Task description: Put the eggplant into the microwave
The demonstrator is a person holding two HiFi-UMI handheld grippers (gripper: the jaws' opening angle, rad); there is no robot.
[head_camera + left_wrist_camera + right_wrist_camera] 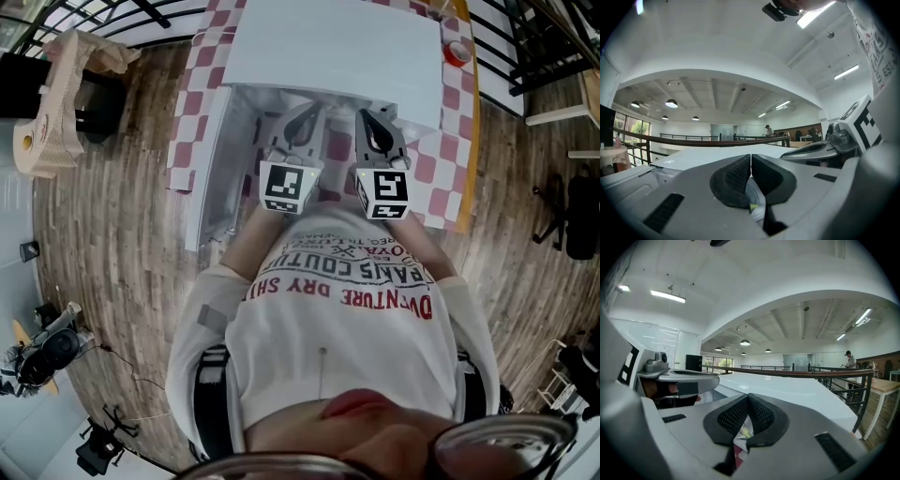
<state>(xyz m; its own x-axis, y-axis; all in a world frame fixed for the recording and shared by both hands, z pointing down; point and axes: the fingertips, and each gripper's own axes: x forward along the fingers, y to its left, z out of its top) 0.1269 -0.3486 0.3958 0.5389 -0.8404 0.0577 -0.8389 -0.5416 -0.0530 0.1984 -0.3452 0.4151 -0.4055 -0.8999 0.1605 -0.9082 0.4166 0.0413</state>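
Observation:
A white microwave [337, 47] stands on the checkered table, its door [208, 164] swung open to the left and its pale cavity facing me. No eggplant shows in any view. My left gripper [302, 120] and right gripper [377, 122] are held side by side, close to my chest, pointing level at the cavity. In the left gripper view the left gripper [751, 171] has its pads pressed together with nothing between them, above the microwave's white top [708, 154]. The right gripper [748, 412] likewise shows its pads meeting, empty.
A red and white checkered cloth [450, 178] covers the table, with a small red ring [457, 52] at its far right. A cardboard stand [61, 103] is at the left on the wooden floor, and a black chair [581, 216] at the right. A railing [801, 373] runs behind.

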